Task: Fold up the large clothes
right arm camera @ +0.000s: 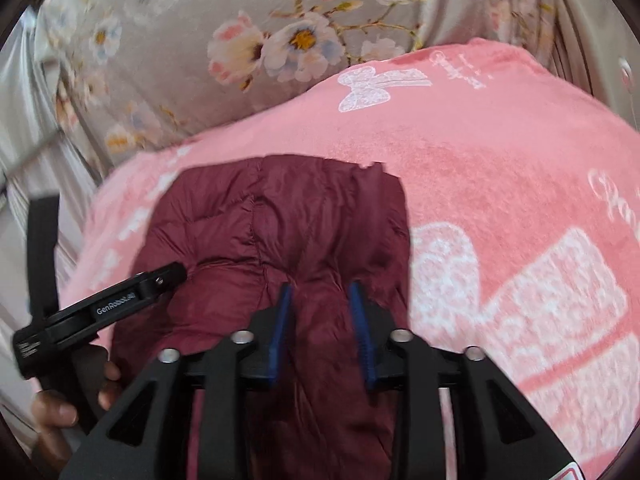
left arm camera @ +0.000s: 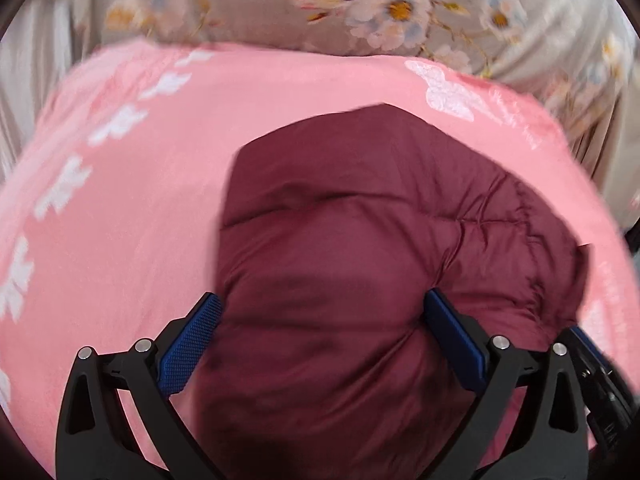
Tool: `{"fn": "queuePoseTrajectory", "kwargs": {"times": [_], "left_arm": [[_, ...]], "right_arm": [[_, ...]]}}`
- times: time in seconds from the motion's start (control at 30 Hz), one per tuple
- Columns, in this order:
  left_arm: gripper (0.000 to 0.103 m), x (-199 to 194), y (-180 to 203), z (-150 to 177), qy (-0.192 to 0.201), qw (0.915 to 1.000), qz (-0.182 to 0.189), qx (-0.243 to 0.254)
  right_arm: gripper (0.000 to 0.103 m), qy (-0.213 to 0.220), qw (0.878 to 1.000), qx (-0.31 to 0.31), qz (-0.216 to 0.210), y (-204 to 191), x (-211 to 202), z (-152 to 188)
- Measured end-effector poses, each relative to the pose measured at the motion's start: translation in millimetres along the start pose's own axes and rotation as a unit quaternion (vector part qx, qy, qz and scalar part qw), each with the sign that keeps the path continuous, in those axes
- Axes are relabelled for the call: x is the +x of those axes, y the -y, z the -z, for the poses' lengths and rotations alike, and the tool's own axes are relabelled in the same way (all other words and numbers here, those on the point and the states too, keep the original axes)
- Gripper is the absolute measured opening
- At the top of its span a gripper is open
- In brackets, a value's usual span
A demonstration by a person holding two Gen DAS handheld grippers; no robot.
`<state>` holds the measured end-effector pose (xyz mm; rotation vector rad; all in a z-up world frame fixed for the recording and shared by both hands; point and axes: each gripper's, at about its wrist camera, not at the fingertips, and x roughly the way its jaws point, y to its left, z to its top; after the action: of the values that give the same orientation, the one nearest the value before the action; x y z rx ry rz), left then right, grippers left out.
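A maroon quilted puffer jacket (left arm camera: 352, 248) lies bunched on a pink blanket (left arm camera: 132, 208). My left gripper (left arm camera: 320, 312) is wide open, its blue pads straddling the near part of the jacket. In the right wrist view the jacket (right arm camera: 280, 220) lies under my right gripper (right arm camera: 321, 300), whose blue pads are close together with a fold of the maroon fabric pinched between them. The left gripper's body (right arm camera: 100, 304) and the hand holding it show at the left of the right wrist view.
The pink blanket (right arm camera: 500, 168) with white bow prints covers the bed. Behind it lies grey floral bedding (left arm camera: 320, 8), which also shows in the right wrist view (right arm camera: 180, 48). Pale striped fabric (right arm camera: 24, 140) hangs at the left.
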<state>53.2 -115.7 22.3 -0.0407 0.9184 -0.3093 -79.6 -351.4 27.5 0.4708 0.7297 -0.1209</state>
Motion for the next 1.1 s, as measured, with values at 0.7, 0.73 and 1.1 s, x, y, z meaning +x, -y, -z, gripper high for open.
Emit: {"fn": "queuePoseTrajectory", "kwargs": {"times": [0.7, 0.73, 1.1], "left_arm": [[0.076, -12.5, -28.0, 24.2, -0.097, 0.9818, 0.156, -0.047], [0.060, -22.0, -24.8, 17.8, -0.083, 0.9838, 0.156, -0.032], [0.041, -115.5, -28.0, -75.0, 0.067, 0.9750, 0.207, 0.045]], "right_arm": [[0.023, -0.121, 0.967, 0.146, -0.168, 14.7, 31.4, 19.1], [0.022, -0.106, 0.973, 0.132, -0.160, 9.3, 24.0, 13.8], [0.018, 0.066, 0.990, -0.018, -0.125, -91.3, -47.4, -75.7]]}}
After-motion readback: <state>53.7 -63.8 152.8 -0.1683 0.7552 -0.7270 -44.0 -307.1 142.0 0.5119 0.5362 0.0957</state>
